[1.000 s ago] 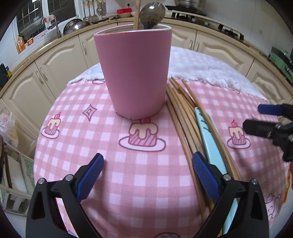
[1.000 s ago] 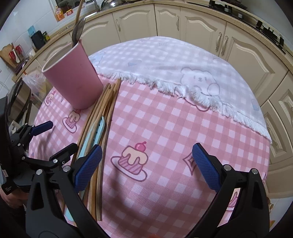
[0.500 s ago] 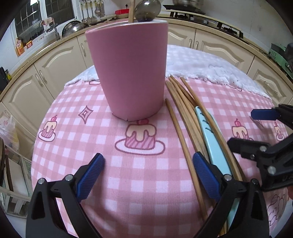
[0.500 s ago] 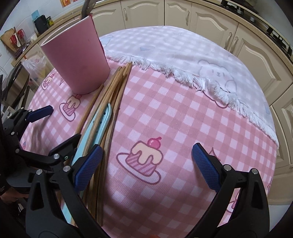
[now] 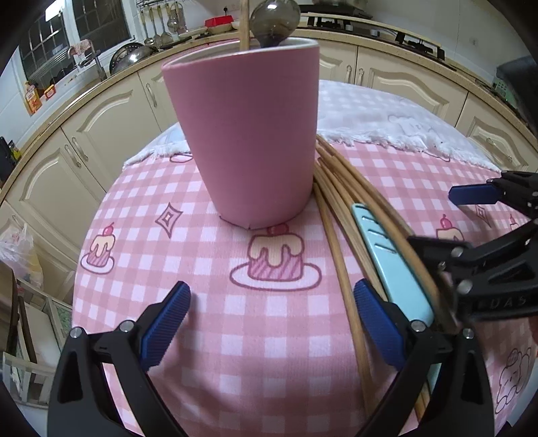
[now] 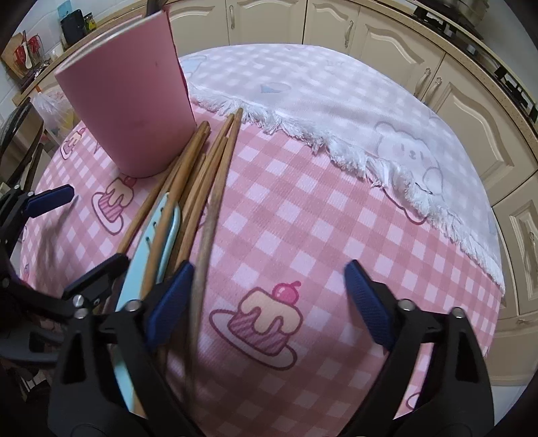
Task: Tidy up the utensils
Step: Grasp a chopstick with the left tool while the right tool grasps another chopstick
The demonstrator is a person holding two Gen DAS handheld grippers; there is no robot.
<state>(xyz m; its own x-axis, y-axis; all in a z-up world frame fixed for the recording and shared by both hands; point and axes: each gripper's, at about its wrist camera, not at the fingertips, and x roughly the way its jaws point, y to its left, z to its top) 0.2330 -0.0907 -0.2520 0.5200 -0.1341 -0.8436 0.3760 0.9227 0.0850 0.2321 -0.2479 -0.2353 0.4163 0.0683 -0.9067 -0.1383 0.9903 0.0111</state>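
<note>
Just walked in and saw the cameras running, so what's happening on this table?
Someone holds two tongs, sorting utensils into the pink cup, which holds a spoon. The right tongs, open, reach over the wooden chopsticks and light blue utensil on the checked cloth. The left tongs are open, empty.

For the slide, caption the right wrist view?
Open right gripper beside wooden chopsticks and pink cup.
</note>
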